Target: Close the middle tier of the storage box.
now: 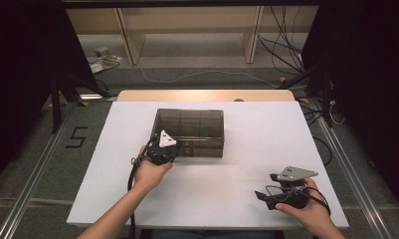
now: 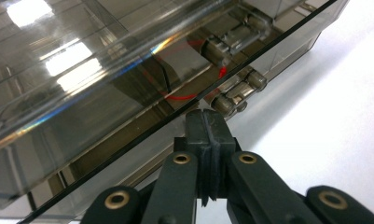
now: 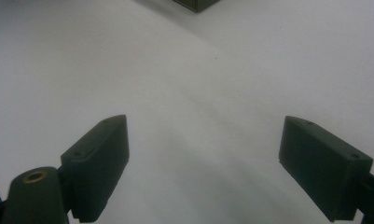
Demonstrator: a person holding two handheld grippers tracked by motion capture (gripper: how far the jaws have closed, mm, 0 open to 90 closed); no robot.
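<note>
Smoky clear compartment box (image 1: 189, 132) sits closed at the centre of the white bench (image 1: 247, 189), toward its far side.
Your left claw (image 2: 207, 122) is clenched, jaws pressed together, its tip right at the box's near left edge beside the hinge-like latches (image 2: 236, 95); whether it pinches the lid lip you cannot tell. Your right claw (image 3: 203, 163) is released, jaws spread wide over bare bench at the near right, well apart from the box.

L gripper (image 1: 163, 144) jaws were pressed together at the smoky plastic box's (image 1: 189, 124) near-left edge; R gripper (image 1: 263, 196) jaws gaped wide, well right of it.
</note>
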